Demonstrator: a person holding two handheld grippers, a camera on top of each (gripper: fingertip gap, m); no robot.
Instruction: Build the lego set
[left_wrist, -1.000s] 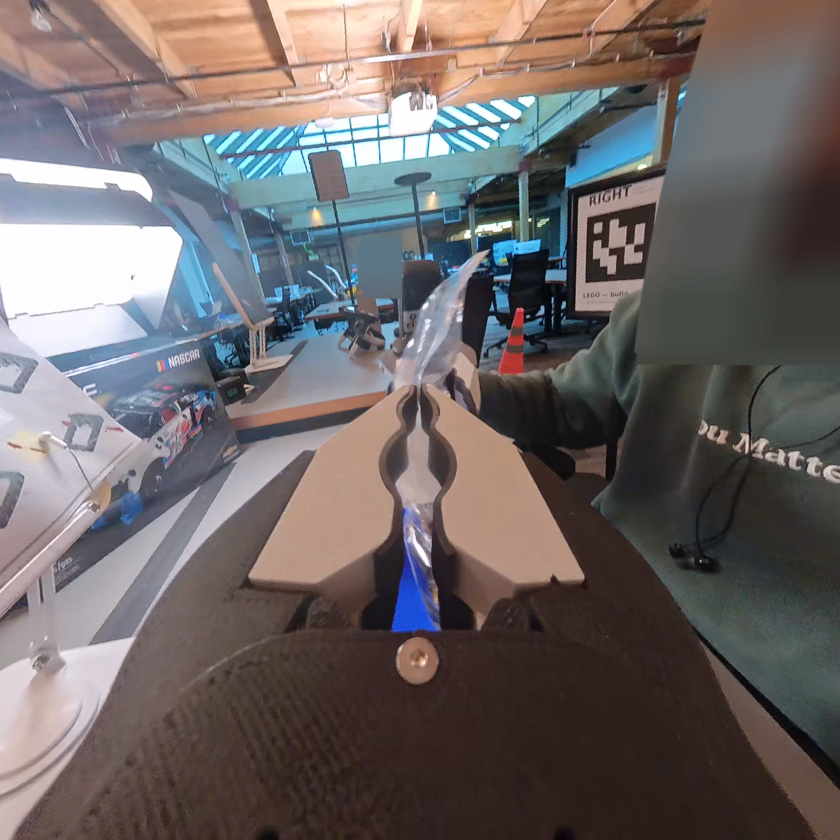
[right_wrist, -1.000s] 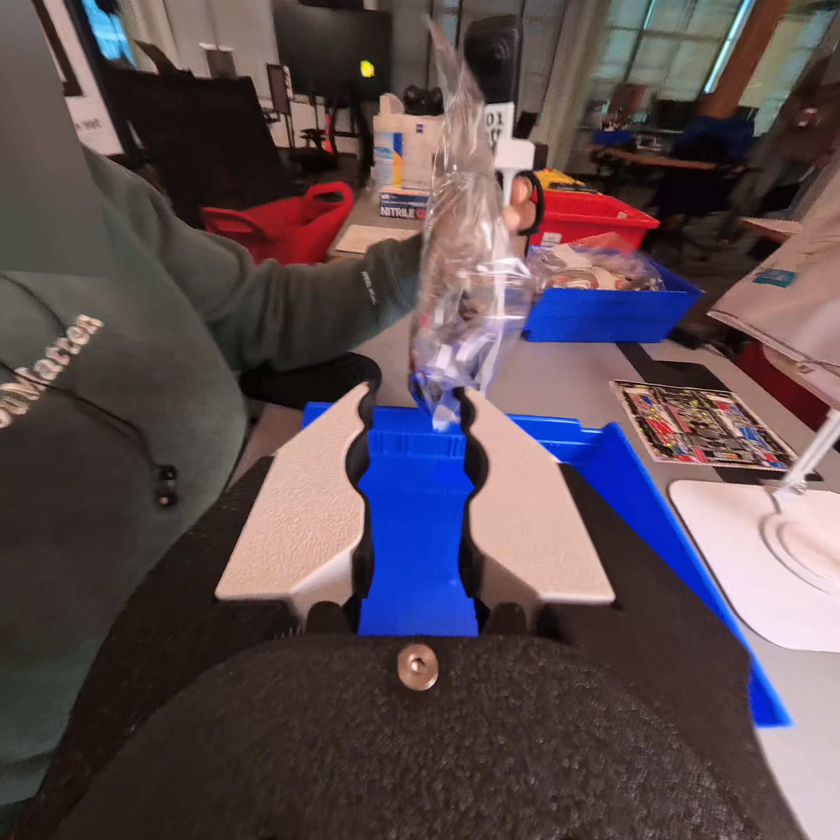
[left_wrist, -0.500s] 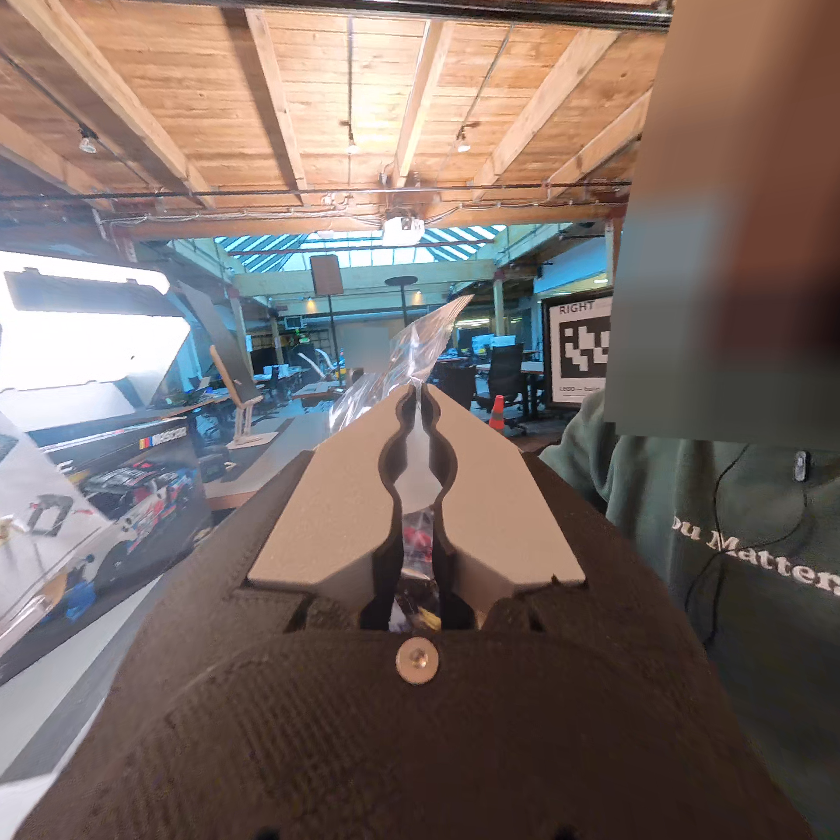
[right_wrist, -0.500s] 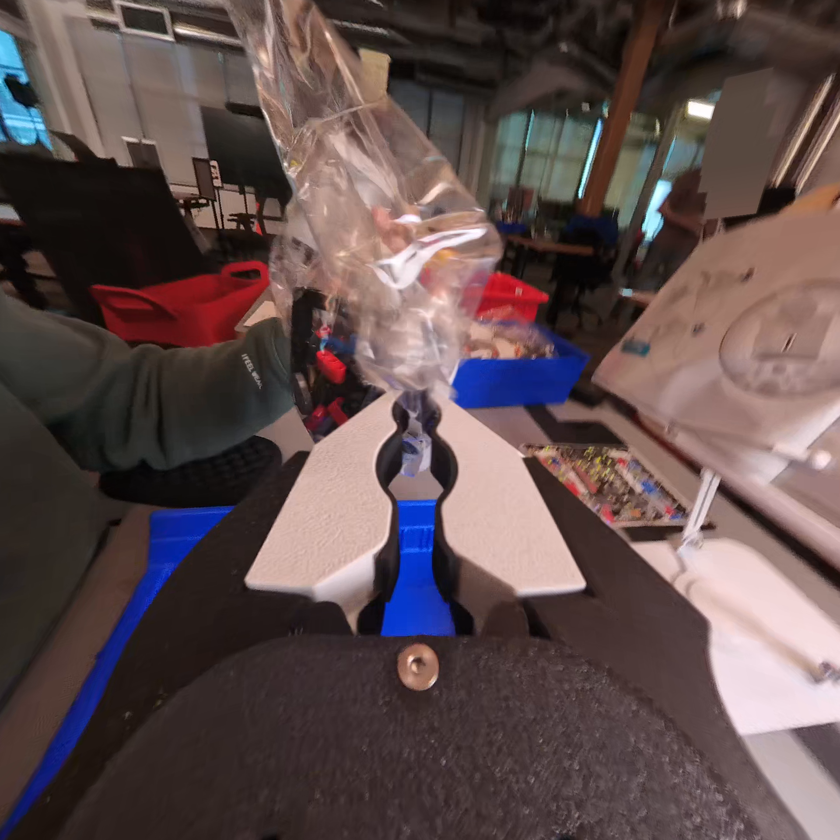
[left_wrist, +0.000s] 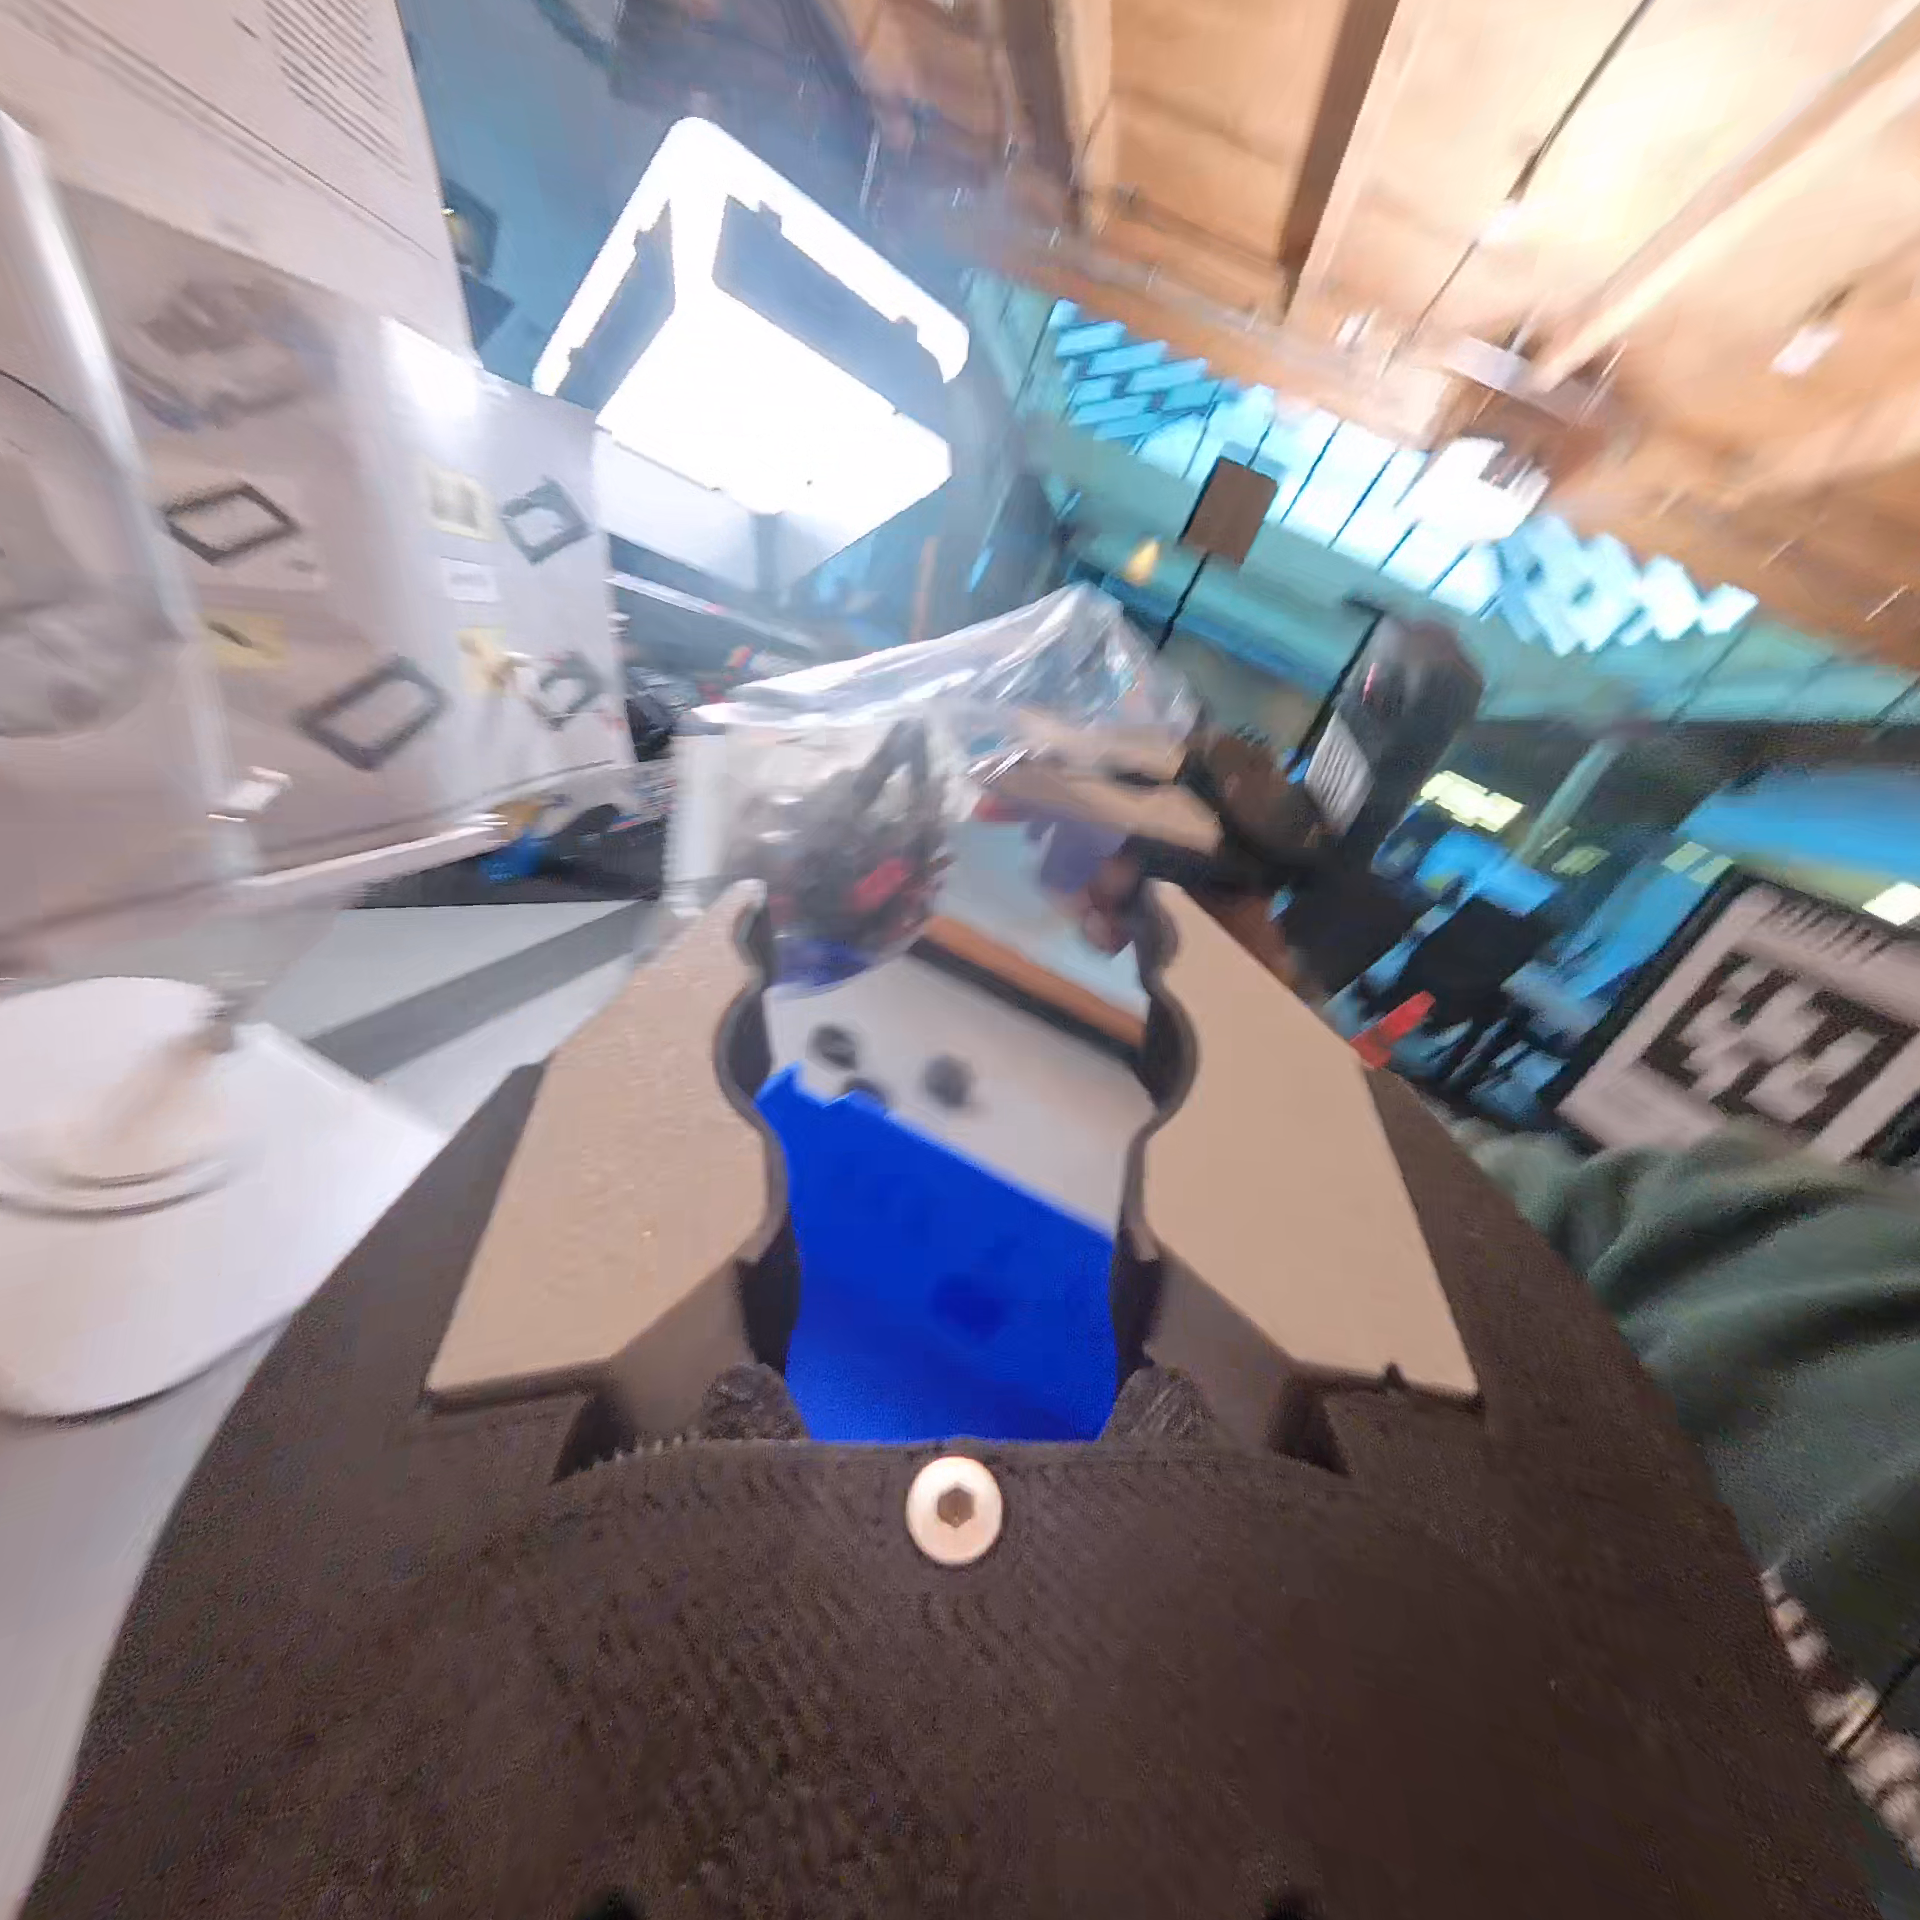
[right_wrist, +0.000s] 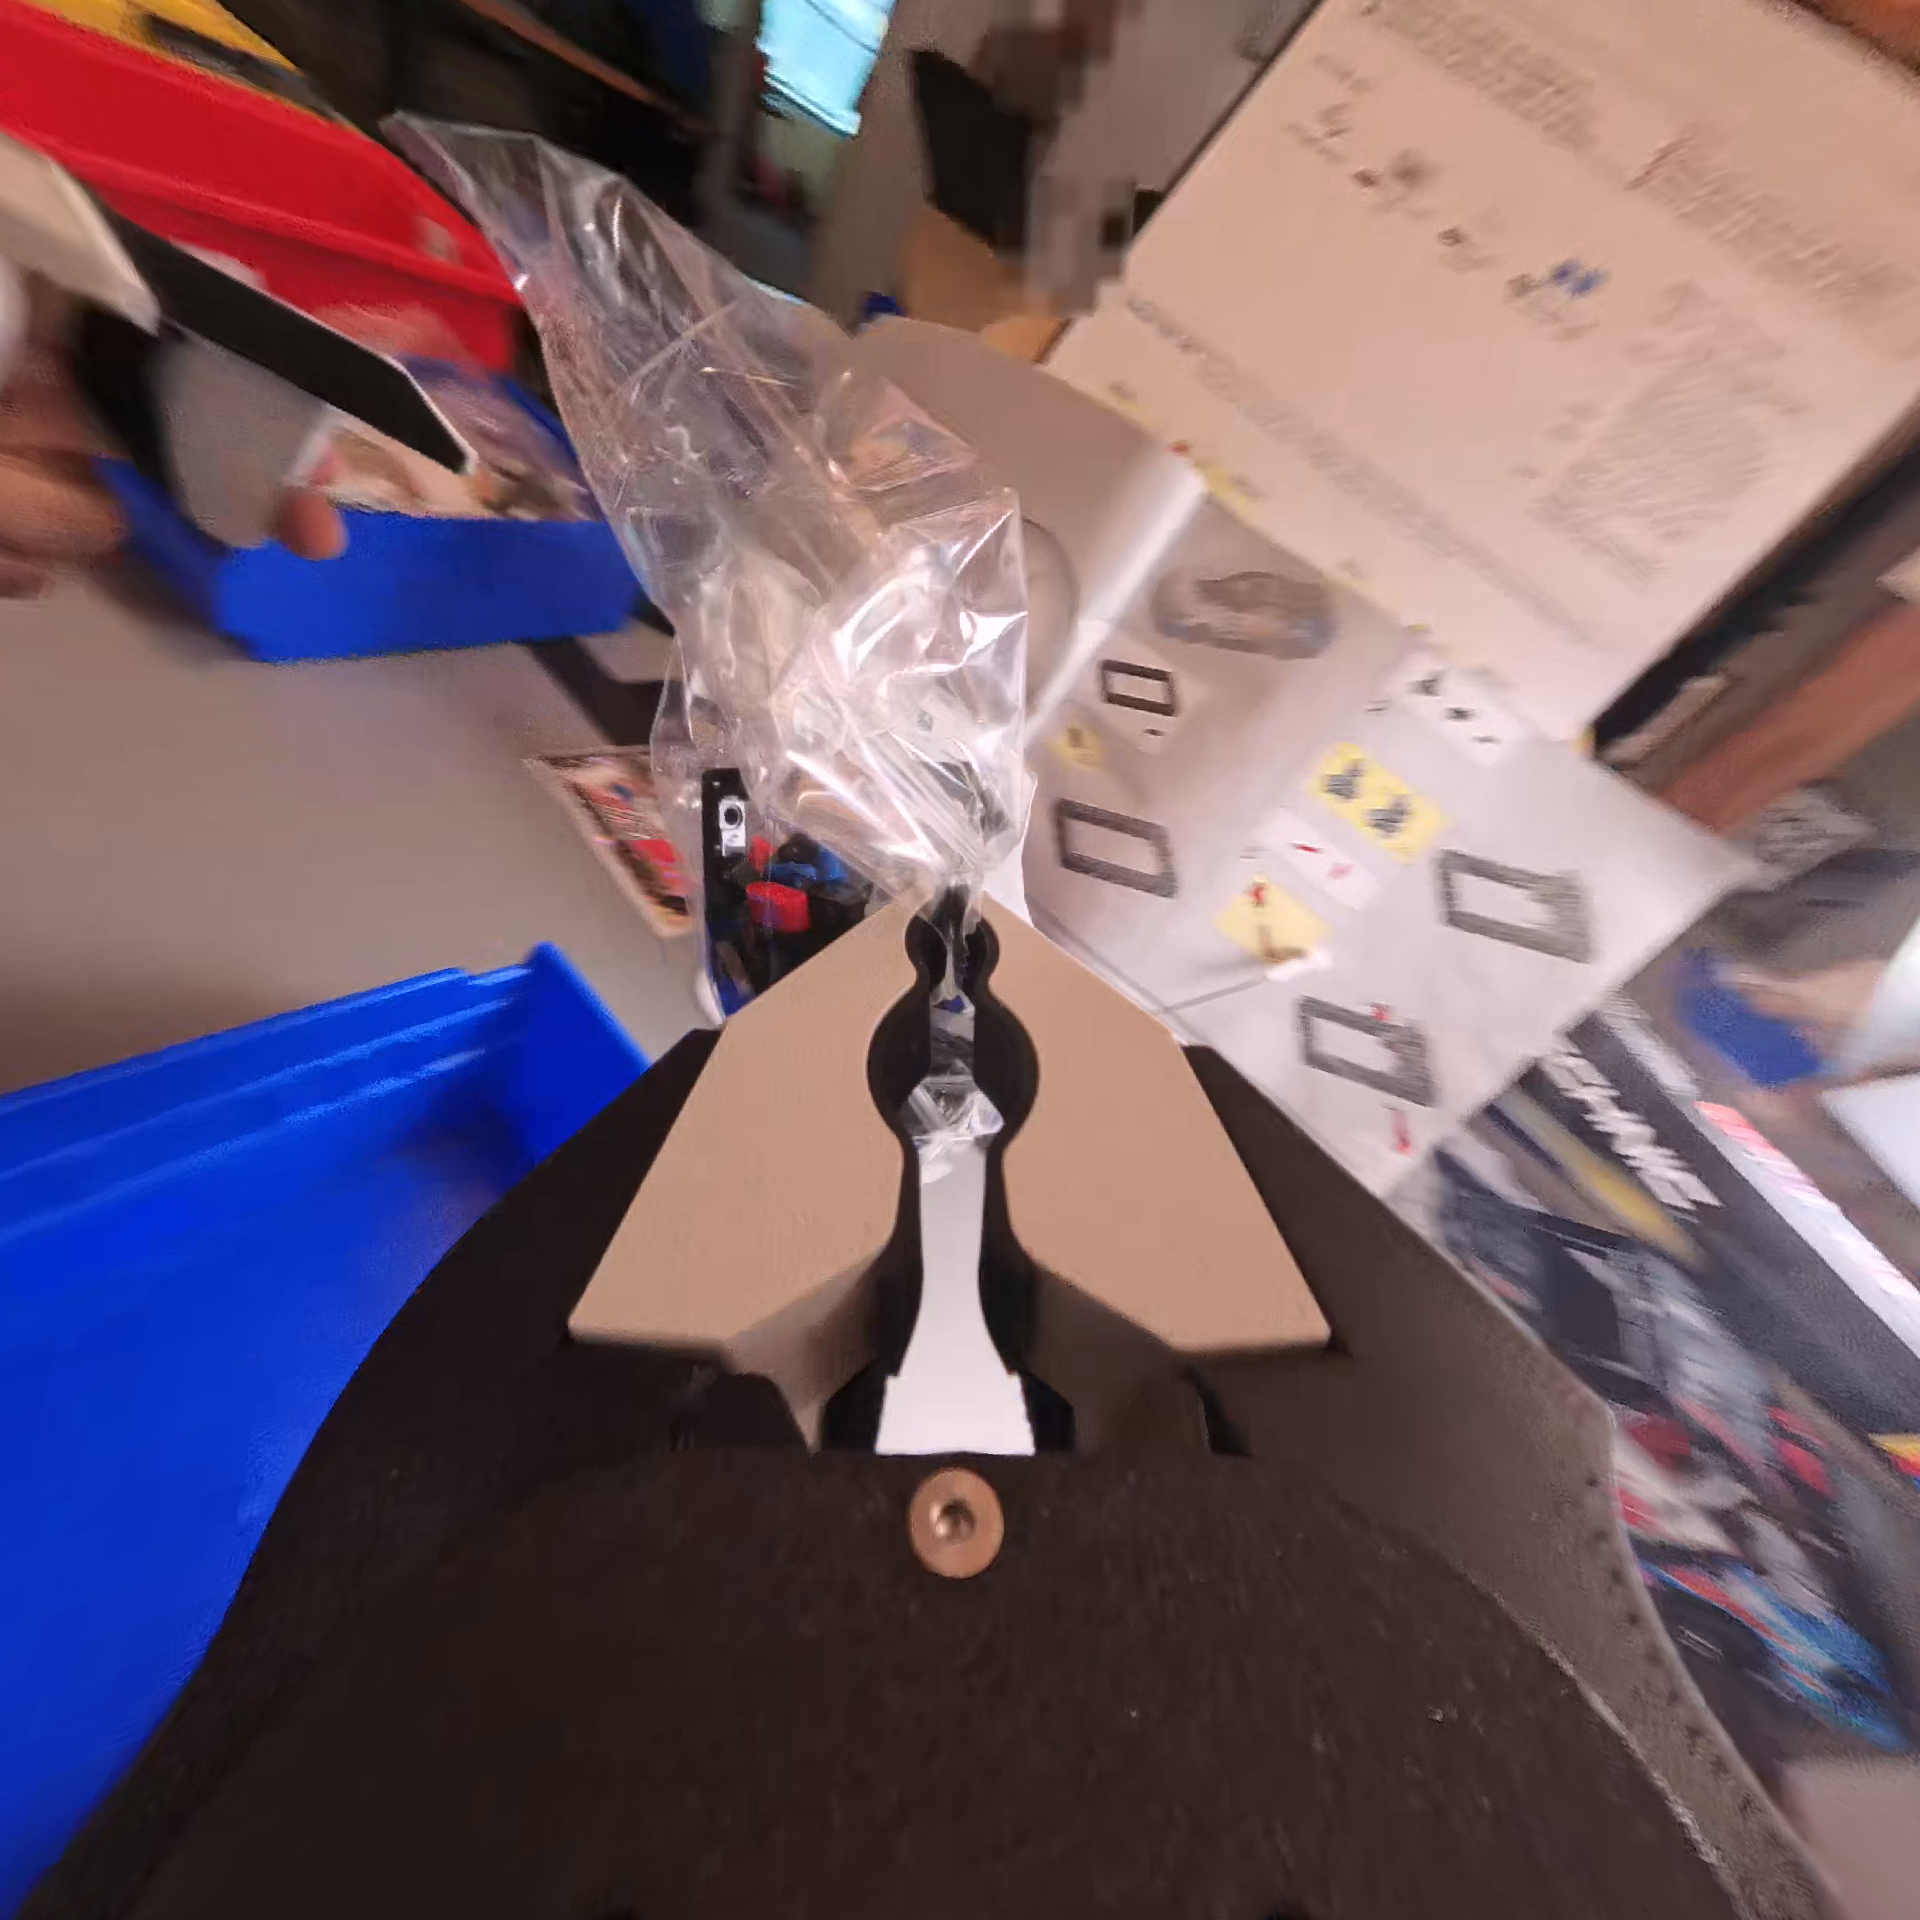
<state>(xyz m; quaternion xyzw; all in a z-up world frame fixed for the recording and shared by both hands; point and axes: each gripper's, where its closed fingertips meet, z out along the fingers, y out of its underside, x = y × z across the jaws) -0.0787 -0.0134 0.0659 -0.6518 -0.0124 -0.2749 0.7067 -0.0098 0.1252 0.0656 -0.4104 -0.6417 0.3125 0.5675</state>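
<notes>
A clear plastic bag (right_wrist: 831, 582) of small black, red and blue lego pieces hangs upside down from my right gripper (right_wrist: 951, 925), which is shut on its corner. Pieces (right_wrist: 774, 899) sit at the bag's low end, above the blue tray (right_wrist: 260, 1164). In the left wrist view the same bag (left_wrist: 904, 769) hangs in front of my left gripper (left_wrist: 951, 925), which is open and holds nothing. The blue tray (left_wrist: 935, 1247) lies below it. Both views are blurred by motion.
The open instruction booklet (right_wrist: 1299, 810) on a white stand (left_wrist: 114, 1174) is on the table. The lego box (right_wrist: 1662, 1299) lies beyond it. A sticker sheet (right_wrist: 623, 831), a blue bin (right_wrist: 416, 582) and a red bin (right_wrist: 260, 197) are behind. A person's sleeve (left_wrist: 1714, 1299) is at the right. The left gripper's tips are roughly 15 cm from the right gripper's.
My left gripper has let go of the bag and opened. My right gripper stays shut on the bag and has turned it over the blue tray. Both cameras have swung down.
</notes>
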